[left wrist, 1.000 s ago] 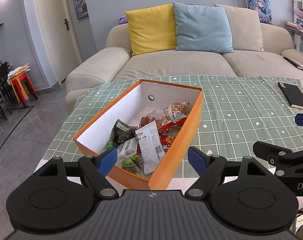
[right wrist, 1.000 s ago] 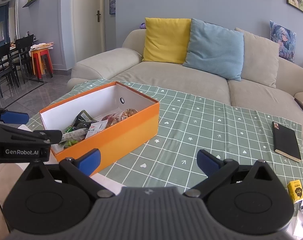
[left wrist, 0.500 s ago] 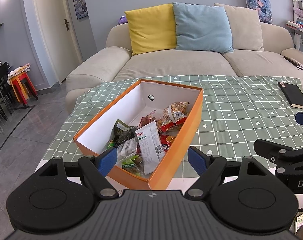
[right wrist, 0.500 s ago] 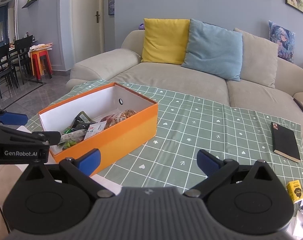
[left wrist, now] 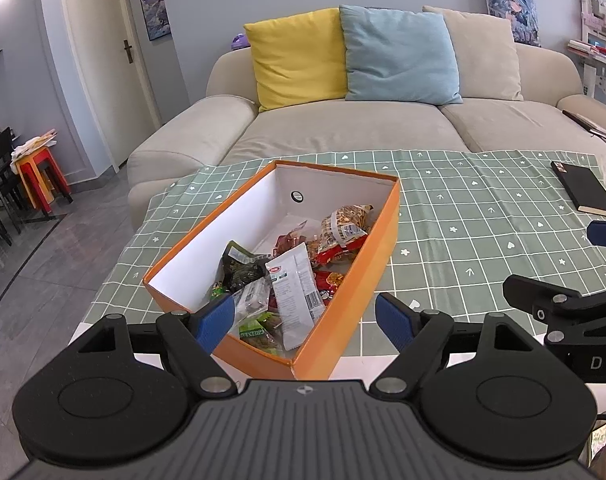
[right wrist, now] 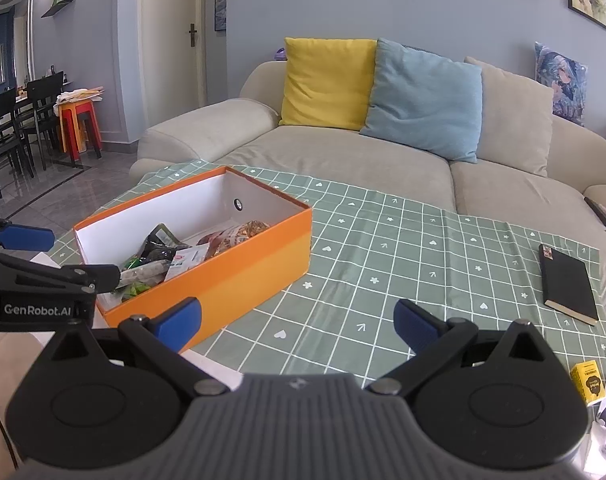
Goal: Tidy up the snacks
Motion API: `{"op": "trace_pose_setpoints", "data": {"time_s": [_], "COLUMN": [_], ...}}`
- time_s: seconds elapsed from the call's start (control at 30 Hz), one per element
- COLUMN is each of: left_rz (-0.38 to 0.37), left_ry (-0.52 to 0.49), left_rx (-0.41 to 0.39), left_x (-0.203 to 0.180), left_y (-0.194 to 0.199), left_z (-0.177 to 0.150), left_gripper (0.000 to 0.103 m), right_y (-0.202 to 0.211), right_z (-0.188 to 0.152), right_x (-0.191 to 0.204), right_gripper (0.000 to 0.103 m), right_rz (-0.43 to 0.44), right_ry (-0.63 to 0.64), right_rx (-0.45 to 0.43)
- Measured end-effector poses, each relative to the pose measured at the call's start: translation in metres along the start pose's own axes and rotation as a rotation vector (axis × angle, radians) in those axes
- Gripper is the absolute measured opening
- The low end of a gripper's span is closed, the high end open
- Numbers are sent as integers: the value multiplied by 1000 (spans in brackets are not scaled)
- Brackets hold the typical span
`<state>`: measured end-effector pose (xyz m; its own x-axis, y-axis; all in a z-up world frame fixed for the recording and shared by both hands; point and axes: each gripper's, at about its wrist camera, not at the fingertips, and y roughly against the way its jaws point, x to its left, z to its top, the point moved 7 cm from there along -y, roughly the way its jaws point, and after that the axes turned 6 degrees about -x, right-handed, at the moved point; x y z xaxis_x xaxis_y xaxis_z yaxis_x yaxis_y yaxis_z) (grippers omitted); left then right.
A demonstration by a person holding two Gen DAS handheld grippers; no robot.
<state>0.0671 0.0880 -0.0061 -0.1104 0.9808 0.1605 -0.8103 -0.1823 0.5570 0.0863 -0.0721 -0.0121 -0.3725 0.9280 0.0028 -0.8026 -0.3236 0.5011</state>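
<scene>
1. Sofa [left wrist: 343,128] fills the back of your view, beige, with a yellow cushion [left wrist: 299,58] and a blue cushion [left wrist: 399,56] leaning side by side on it.
2. Tablecloth [left wrist: 483,216], green with a white grid, covers the table in front of the sofa.
3. Orange box [left wrist: 367,272] sits open on the cloth at the table's near left corner, white inside.
4. Your left gripper [left wrist: 305,318] hovers just short of the box's near end, blue pads spread wide, nothing between them.
5. Your right gripper [right wrist: 297,322] hangs over bare cloth to the right of the box, jaws also wide apart and empty.
6. Black notebook [right wrist: 569,284] lies flat on the cloth, far right, well apart from the box.
7. Snacks [left wrist: 295,272] are piled inside the box toward its near end: a white packet [left wrist: 297,288] on top, a nut bag [left wrist: 343,228] behind it, green packs below.
8. Small yellow carton [right wrist: 589,382] stands at the right table edge.
</scene>
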Motion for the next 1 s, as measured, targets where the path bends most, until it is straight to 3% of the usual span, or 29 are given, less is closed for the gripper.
{"op": "trace_pose_setpoints", "data": {"time_s": [1.0], "left_rz": [-14], "left_ry": [-10], "left_rx": [-27], "left_x": [-6], "left_y": [5], "left_z": [2], "left_gripper": [94], "right_y": [0], "right_z": [1], "right_x": [-3], "right_gripper": [99], "right_rz": [-7], "right_ry": [2], "right_rx": [2]}}
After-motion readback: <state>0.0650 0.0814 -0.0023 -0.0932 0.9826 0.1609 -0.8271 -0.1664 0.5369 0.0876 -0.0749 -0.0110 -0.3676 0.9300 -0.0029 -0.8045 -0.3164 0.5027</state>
